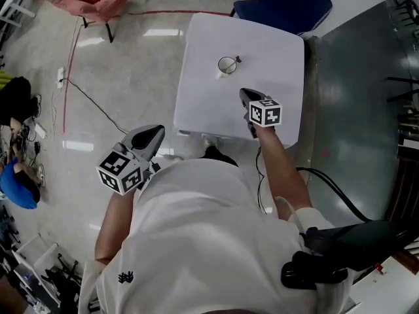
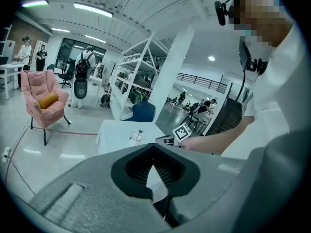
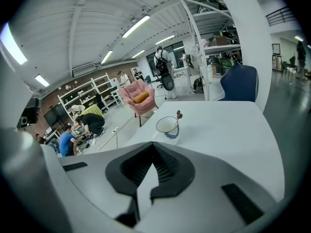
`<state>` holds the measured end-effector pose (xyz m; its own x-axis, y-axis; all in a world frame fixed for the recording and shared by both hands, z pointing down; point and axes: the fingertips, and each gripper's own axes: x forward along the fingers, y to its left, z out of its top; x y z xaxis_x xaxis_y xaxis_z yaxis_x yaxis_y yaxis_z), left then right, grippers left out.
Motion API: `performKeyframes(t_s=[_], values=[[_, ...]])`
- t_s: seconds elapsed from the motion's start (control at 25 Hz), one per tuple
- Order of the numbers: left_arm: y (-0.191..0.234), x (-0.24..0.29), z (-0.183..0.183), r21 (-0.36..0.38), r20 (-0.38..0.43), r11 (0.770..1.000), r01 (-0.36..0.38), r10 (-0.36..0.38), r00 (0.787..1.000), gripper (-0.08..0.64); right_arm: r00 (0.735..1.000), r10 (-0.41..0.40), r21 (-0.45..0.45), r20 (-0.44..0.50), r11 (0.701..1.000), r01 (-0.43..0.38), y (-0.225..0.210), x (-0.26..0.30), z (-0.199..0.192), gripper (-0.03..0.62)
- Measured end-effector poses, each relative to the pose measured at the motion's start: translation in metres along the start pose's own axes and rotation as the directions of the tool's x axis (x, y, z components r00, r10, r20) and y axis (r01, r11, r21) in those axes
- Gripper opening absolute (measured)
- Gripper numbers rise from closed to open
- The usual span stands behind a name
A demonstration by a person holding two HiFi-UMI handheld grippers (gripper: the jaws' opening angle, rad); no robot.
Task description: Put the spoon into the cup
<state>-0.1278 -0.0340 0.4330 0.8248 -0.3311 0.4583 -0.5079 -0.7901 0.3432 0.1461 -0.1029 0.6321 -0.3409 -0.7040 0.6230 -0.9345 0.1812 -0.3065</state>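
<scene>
White table point(image 1: 268, 44) bears a clear round cup point(image 1: 227, 65) holding a spoon point(image 1: 237, 60); left gripper point(image 1: 156, 136) and right gripper point(image 1: 245, 95) have jaws together.

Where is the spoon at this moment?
In the head view the spoon leans inside the cup on the white table, beyond the right tool.

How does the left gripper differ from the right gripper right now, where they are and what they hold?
The right gripper hangs over the white table, while the left gripper is off its edge, above the floor. The right gripper is nearer the cup with the spoon in it than the left gripper. Both are shut and empty.
</scene>
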Motion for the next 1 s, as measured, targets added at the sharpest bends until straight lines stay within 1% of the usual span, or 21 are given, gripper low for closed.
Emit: performKeyframes(t_s=[0.24, 0.48, 0.6, 0.68, 0.88, 1.0], values=[[-0.013, -0.019, -0.009, 0.033, -0.007, 0.998, 0.060, -0.060, 0.998, 0.005, 0.998, 0.052, -0.011, 0.023, 0.999, -0.052, 0.067, -0.041, -0.011, 0.009], [-0.025, -0.044, -0.017, 0.063, -0.018, 0.991, 0.121, -0.120, 0.993, 0.005, 0.995, 0.082, -0.036, 0.054, 0.996, -0.081, 0.134, -0.086, -0.018, 0.009], [-0.029, -0.058, -0.026, 0.076, -0.006, 0.988, 0.137, -0.137, 0.991, 0.005, 0.993, 0.089, -0.047, 0.072, 0.995, -0.086, 0.164, -0.104, -0.024, 0.009], [-0.033, -0.066, -0.032, 0.083, -0.006, 0.985, 0.150, -0.150, 0.989, 0.004, 0.993, 0.092, -0.064, 0.076, 0.994, -0.087, 0.182, -0.115, -0.028, 0.009], [-0.040, -0.082, -0.053, 0.099, -0.039, 0.976, 0.193, -0.190, 0.981, 0.005, 0.989, 0.109, -0.119, 0.096, 0.988, -0.097, 0.227, -0.136, -0.035, 0.008], [-0.044, -0.090, -0.061, 0.107, -0.046, 0.972, 0.210, -0.206, 0.978, 0.005, 0.987, 0.122, -0.147, 0.106, 0.983, -0.106, 0.250, -0.145, -0.038, 0.008]])
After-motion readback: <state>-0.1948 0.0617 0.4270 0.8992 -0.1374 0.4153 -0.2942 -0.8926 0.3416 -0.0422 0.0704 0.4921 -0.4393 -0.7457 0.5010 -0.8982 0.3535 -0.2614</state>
